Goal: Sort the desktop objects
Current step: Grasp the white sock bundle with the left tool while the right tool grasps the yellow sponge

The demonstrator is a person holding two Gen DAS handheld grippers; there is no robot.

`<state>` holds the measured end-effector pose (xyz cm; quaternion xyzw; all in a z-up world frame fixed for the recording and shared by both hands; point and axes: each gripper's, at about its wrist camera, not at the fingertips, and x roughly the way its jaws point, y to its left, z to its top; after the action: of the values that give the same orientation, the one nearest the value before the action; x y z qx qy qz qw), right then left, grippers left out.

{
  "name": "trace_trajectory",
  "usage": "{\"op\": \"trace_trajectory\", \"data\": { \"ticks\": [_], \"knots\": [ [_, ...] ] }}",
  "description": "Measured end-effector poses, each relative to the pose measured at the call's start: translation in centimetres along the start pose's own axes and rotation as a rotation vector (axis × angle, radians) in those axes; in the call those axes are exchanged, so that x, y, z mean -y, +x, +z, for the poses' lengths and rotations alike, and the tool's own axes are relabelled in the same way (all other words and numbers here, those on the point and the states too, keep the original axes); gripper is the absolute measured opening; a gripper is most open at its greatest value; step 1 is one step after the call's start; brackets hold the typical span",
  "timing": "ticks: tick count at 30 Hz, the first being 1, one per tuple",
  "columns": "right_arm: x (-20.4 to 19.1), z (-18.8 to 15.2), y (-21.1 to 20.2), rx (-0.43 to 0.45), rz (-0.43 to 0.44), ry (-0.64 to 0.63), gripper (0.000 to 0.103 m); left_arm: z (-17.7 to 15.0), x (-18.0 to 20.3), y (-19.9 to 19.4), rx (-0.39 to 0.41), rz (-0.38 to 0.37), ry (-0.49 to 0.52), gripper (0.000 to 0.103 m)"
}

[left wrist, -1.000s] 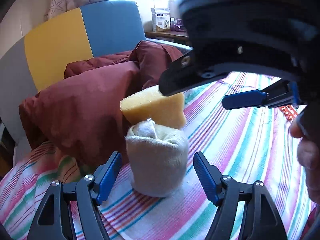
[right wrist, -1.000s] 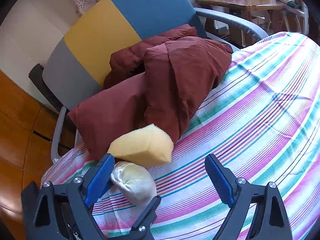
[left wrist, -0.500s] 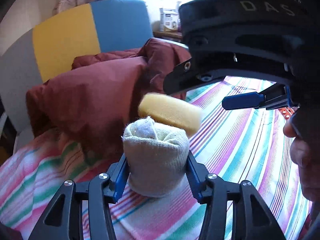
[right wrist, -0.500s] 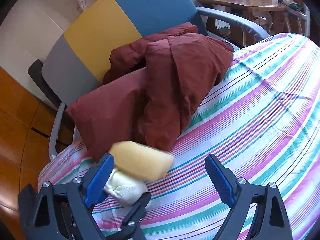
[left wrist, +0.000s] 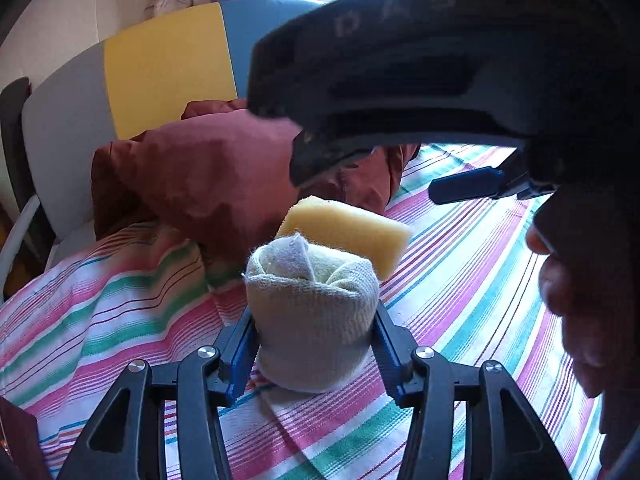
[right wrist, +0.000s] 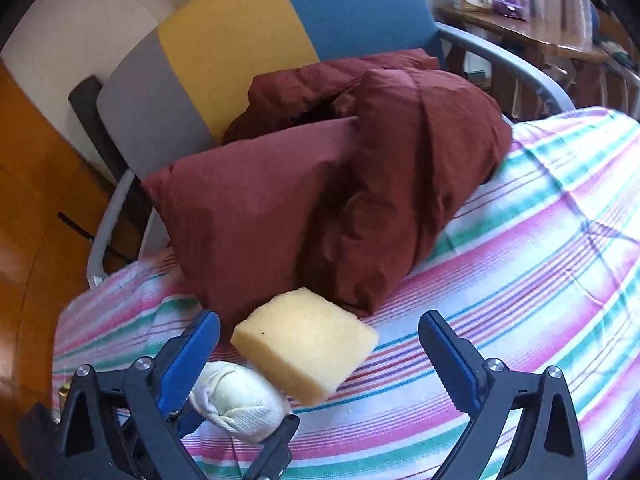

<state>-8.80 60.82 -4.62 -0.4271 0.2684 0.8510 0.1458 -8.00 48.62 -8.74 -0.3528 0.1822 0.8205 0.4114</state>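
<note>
So the left gripper point(left wrist: 314, 344) is clamped on the rolled-up sock point(left wrist: 312, 312), both blue pads pressed into its sides, near the front edge of the striped cloth point(left wrist: 460, 280). The yellow sponge point(right wrist: 306, 346) sits just behind the sock, right up against the dark red jacket point(right wrist: 340, 184) that's draped off the chair point(right wrist: 240, 32). The right gripper point(right wrist: 320, 356) hangs above with its fingers wide apart, holding nothing, and the sponge shows between them.
</note>
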Motion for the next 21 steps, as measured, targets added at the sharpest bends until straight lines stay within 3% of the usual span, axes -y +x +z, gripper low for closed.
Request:
{"op": "trace_trajectory", "data": {
  "ticks": [9, 11, 16, 21],
  "knots": [
    [-0.5, -0.3, 2.0, -0.101, 0.057, -0.032, 0.099, -0.4, -0.2, -0.4, 0.009, 0.007, -0.002, 0.053],
    [-0.6, -0.5, 2.6, -0.130, 0.075, -0.037, 0.095, -0.6, -0.3, -0.6, 0.008, 0.010, -0.005, 0.053],
    [-0.8, -1.4, 3.6, -0.180, 0.055, -0.064, 0.067, -1.3, -0.4, -1.3, 0.002, 0.019, -0.007, 0.053],
    [-1.4, -1.7, 3.7, -0.195, 0.033, -0.112, 0.062, -2.7, -0.9, -2.7, -0.018, 0.025, -0.029, 0.053]
  ]
}}
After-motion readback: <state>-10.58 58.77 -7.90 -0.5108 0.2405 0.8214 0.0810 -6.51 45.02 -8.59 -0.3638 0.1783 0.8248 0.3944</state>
